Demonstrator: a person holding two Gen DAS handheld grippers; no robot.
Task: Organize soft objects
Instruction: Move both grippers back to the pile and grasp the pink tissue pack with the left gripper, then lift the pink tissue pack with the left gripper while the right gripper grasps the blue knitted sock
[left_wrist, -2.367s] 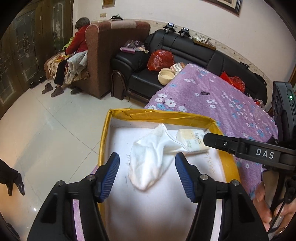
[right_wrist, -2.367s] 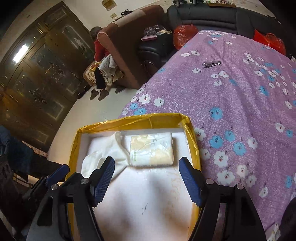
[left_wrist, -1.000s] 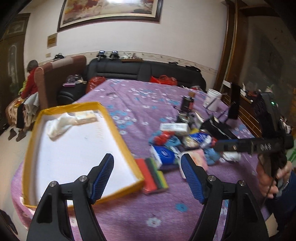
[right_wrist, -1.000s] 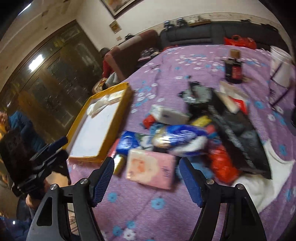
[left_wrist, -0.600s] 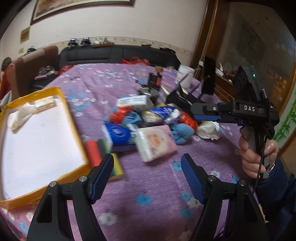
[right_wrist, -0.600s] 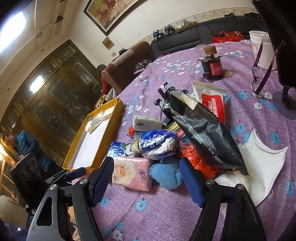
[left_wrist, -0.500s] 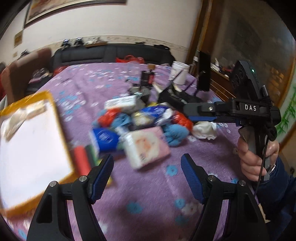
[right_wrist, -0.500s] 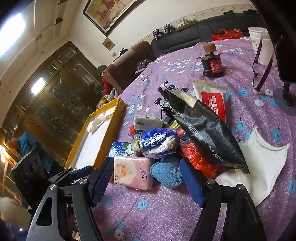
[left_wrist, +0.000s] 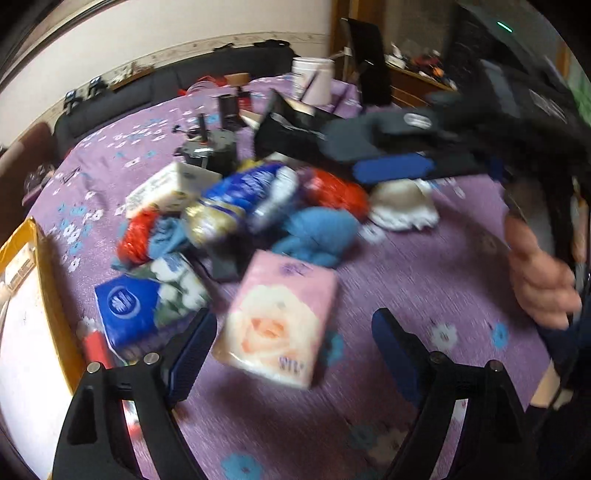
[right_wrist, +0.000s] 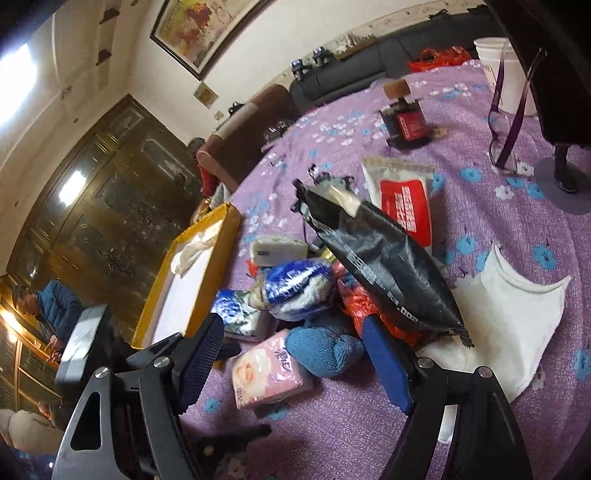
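Observation:
A pink tissue pack (left_wrist: 280, 317) lies on the purple floral cloth at the near edge of a pile of soft goods. My left gripper (left_wrist: 291, 343) hangs just over it, jaws opening, the pack between the fingers but not pressed. A blue knit piece (right_wrist: 325, 350) and the pink tissue pack (right_wrist: 269, 369) show between the fingers of my right gripper (right_wrist: 295, 350), whose jaws are opening with nothing held. The yellow-rimmed tray (right_wrist: 192, 273) at the left holds a white cloth and a small pack.
The pile also has a blue tissue pack (left_wrist: 129, 314), a blue-and-white pack (right_wrist: 299, 280), a red bag (left_wrist: 332, 188), a black bag (right_wrist: 388, 266) and a white cloth (right_wrist: 509, 317). A red-labelled pouch (right_wrist: 406, 203), a bottle and a white cup stand behind. People sit beyond the table.
Both grippers left the tray and swung over to the pile. The left one has dropped close over the pink pack and rolled; the right one has edged nearer the blue knit piece.

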